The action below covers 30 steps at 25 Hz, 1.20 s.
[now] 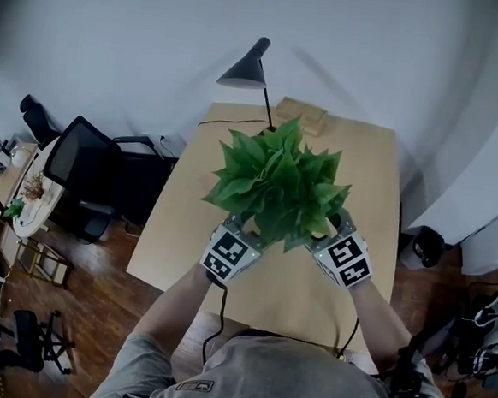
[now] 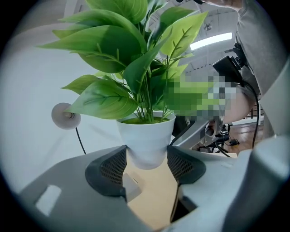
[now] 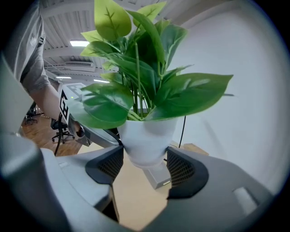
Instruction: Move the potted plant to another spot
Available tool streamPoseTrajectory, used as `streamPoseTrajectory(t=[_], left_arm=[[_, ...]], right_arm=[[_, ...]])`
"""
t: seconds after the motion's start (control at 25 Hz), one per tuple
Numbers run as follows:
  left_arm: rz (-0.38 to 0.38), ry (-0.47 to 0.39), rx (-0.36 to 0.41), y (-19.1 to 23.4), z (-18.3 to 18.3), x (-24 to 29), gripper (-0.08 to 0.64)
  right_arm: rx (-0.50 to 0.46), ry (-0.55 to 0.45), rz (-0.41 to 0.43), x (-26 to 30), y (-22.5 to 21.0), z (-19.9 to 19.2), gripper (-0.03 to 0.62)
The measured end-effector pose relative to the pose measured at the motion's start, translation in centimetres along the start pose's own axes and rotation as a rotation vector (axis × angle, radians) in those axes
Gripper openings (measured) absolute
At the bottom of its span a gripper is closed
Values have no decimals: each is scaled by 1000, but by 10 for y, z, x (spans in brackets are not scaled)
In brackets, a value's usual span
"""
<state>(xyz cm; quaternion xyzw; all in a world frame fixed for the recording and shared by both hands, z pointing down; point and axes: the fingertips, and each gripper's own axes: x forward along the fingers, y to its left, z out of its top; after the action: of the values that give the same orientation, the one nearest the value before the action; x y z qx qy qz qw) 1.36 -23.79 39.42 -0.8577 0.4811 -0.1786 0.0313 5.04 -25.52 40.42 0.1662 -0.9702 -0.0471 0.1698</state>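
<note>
two grippers share one load: the left gripper (image 2: 146,166) and the right gripper (image 3: 144,165) each have their jaws spread wide and pressed against the white pot (image 2: 146,140), low on its tapered wall, coming at it from opposite sides. that doubled clamp makes sense: the pot is smooth and narrows downward, so one pair of pads alone might let it slip or swing. the potted plant (image 1: 280,183) stands upright between them, over the middle of the wooden table (image 1: 364,151), and its leaves hide the pot from the head view. in both gripper views the pot's base seems to hang clear of the tabletop, so i judge the carry is under way. the desk lamp (image 1: 246,69) stands at the table's far edge, just behind the foliage, and is worth steering past.
</note>
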Motion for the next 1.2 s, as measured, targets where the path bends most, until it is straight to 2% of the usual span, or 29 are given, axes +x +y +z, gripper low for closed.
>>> streamPoseTrajectory(t=[0.24,0.48,0.76,1.0,1.2], left_arm=[[29,20,-25,11,-20,-24,276],[-3,-11,-49,27,-35,-45,276],[-111,-33,-33,63,-69,-85,276],[-242,-41,-20,91,-92,-120,276],[-315,-38,-12,92,-111,-138,276]], right_arm=[[0,16,34,22,24,-1,307],[-6,47,7,45,46,6,307],[35,103,-96,92,87,13,307],[94,141,-211,126,122,24,307],[135,179,-267,137,148,19,307]])
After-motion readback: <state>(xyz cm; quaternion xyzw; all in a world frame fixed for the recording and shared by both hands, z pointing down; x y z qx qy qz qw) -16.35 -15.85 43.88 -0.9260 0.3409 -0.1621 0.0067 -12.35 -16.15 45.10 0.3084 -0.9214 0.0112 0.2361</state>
